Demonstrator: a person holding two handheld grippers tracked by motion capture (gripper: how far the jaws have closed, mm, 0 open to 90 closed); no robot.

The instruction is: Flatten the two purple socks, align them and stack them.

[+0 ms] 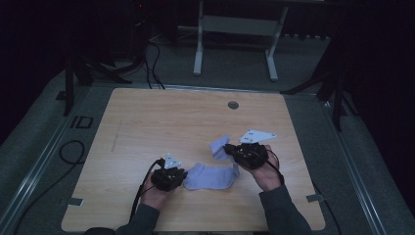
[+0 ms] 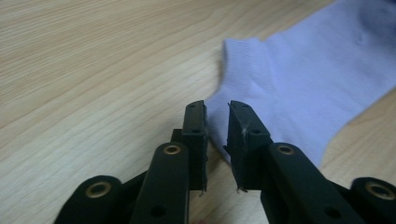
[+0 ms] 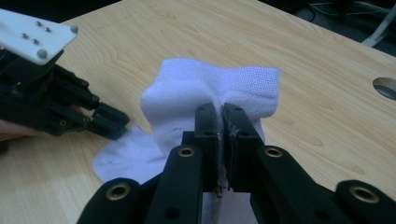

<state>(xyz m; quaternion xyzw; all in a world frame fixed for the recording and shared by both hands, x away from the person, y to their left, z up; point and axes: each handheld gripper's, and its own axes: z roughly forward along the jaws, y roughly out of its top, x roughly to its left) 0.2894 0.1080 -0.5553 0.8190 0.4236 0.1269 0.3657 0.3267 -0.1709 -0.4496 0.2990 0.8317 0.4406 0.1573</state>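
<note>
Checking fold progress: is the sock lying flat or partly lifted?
Partly lifted: the right gripper pinches one end of the sock up; the rest lies flat on the table.

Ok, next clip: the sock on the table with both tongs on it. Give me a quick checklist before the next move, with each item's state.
1. Right tongs clamped on the sock: ok, the jaws are shut on a raised fold of fabric.
2. Left tongs gripping the sock: not ok, the jaws stand apart at the cuff edge with nothing pinched.
3. Left tongs lined up with the cuff: ok, the sock's edge lies just past the tips.
4. Rest of the sock flat on the table: ok near the left tongs.
5. Grip holds only one layer: cannot tell, the fold hides it.
</note>
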